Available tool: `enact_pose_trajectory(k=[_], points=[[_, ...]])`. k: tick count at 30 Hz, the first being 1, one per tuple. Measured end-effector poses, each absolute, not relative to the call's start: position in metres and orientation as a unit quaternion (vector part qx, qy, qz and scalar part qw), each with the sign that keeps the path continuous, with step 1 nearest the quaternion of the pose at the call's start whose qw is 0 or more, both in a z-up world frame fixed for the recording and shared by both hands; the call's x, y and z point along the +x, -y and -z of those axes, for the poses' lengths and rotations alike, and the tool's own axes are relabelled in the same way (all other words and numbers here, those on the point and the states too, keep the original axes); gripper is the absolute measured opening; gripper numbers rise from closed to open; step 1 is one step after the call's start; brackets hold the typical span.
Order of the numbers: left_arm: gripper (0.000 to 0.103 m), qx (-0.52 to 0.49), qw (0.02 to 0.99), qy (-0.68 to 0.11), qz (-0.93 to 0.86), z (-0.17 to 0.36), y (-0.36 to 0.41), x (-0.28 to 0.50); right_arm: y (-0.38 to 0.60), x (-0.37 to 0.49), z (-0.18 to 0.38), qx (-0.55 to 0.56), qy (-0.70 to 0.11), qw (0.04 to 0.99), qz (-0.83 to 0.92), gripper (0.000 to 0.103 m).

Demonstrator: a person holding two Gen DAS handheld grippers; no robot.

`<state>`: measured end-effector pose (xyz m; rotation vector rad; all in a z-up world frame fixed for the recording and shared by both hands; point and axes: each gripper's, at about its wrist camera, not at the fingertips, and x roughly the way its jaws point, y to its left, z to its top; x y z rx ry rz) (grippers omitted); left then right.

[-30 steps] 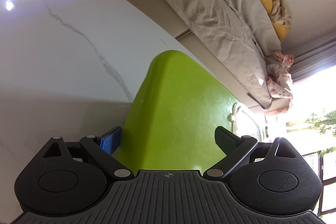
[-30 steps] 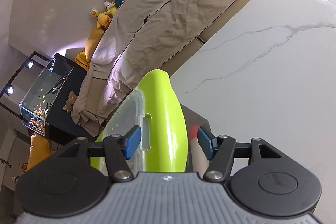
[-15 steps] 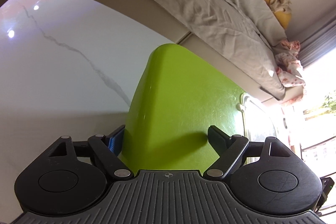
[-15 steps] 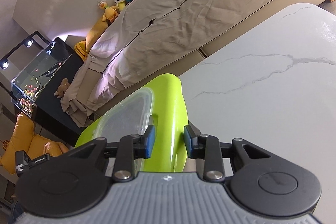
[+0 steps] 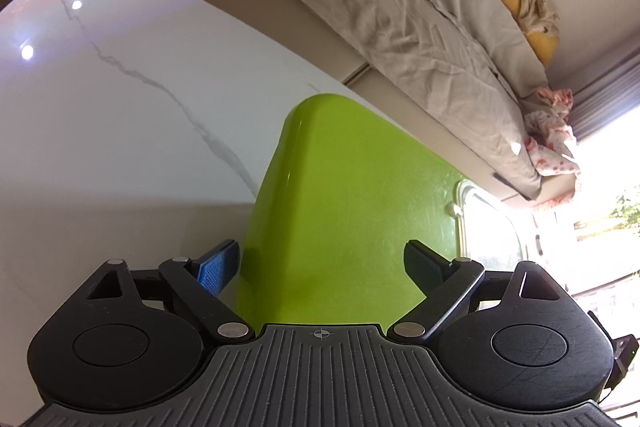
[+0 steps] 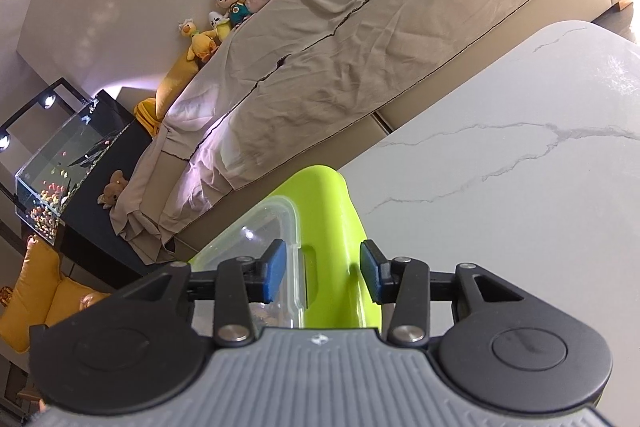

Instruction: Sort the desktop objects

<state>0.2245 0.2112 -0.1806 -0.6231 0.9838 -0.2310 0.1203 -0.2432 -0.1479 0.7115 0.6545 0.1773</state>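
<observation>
Reopened since a half-second ago, our right gripper [image 6: 320, 275] and wide-spread left gripper [image 5: 322, 267] straddle opposite ends of the lime-green plastic lidded box [image 5: 344, 207] at the marble worktop's [image 5: 120, 147] sofa-side edge.

home living room | covered sofa [image 6: 360, 39] | plush toys [image 6: 228, 1] | fish tank [image 6: 60, 163] | marble table [image 6: 520, 207]

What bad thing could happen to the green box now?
The right gripper has its pads apart around the green box's wall, not pinching it, so if it lifts now the box could slip or stay behind. The left gripper is open around the box too, so nothing grips it. The box sits near the table edge, so a bump might push it off.
</observation>
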Motion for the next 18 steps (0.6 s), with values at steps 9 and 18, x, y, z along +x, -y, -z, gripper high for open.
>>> enact_pose_trajectory(k=[9, 18], points=[[0.103, -0.272, 0.861, -0.414, 0.114, 0.126, -0.196, 0.151, 0.242, 0.075, 0.114, 0.345, -0.305, 0.884, -0.078, 0.093], [0.103, -0.209, 0.873, -0.434, 0.075, 0.110, -0.150, 0.091, 0.203, 0.022, 0.084, 0.294, -0.336, 0.890, -0.093, 0.103]])
